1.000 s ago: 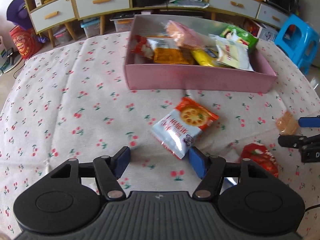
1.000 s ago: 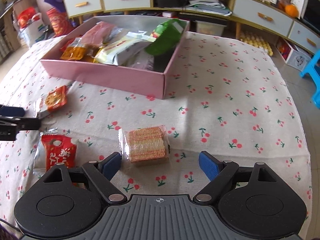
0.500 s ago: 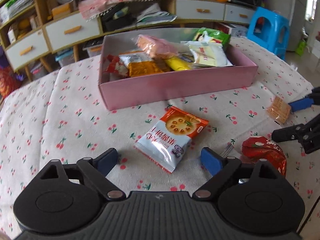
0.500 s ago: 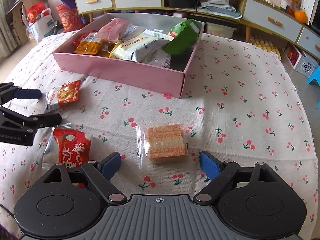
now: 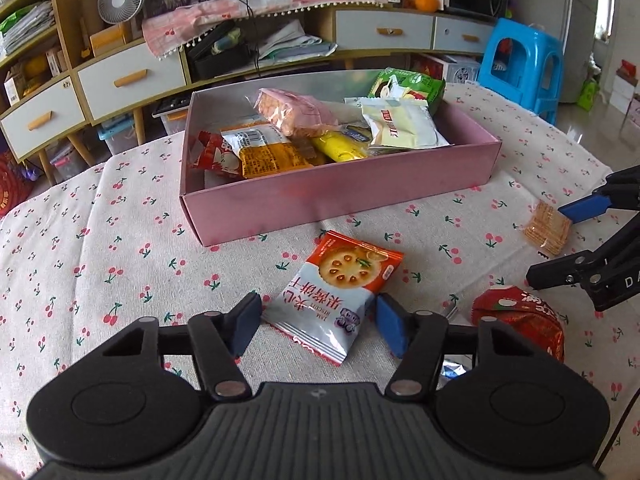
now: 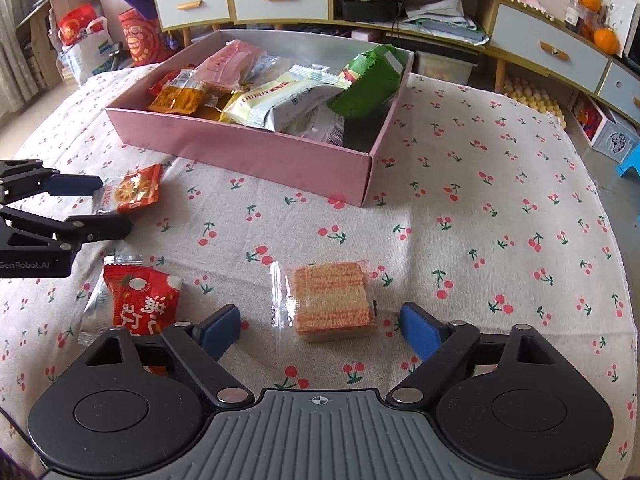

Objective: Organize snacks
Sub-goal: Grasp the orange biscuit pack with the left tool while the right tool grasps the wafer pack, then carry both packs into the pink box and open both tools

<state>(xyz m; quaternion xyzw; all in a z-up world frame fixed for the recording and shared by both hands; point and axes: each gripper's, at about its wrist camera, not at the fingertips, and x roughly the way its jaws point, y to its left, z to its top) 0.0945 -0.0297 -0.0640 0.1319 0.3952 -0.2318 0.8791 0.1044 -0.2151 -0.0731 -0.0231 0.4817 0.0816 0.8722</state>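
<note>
The worktop (image 5: 100,240) under me is draped in a cherry-print cloth, and behind it runs a long sideboard (image 5: 132,76) with white drawers. At the far middle of the worktop sits the pink box (image 5: 340,200), already crowded with snack packs: an orange one at its left, a pink one on top, a yellow one and a cream one in the middle, a green one at its right end.

Three snacks lie loose on the cloth, near of the box. My left gripper (image 5: 318,320) hangs low over the biscuit pack (image 5: 336,292), an orange and white pouch lying flat; my jaws stand wide open on either side of its near end, just beside it, holding nothing. My right gripper (image 6: 320,328) is also spread wide and holds nothing, its jaws either side of the wafer pack (image 6: 330,300), a clear wrapper of striped wafers lying flat, with cloth showing between pack and pads (image 6: 420,330). The red pack (image 6: 140,304) lies between the two grippers, near my right gripper's left finger, apart from both other packs.
</note>
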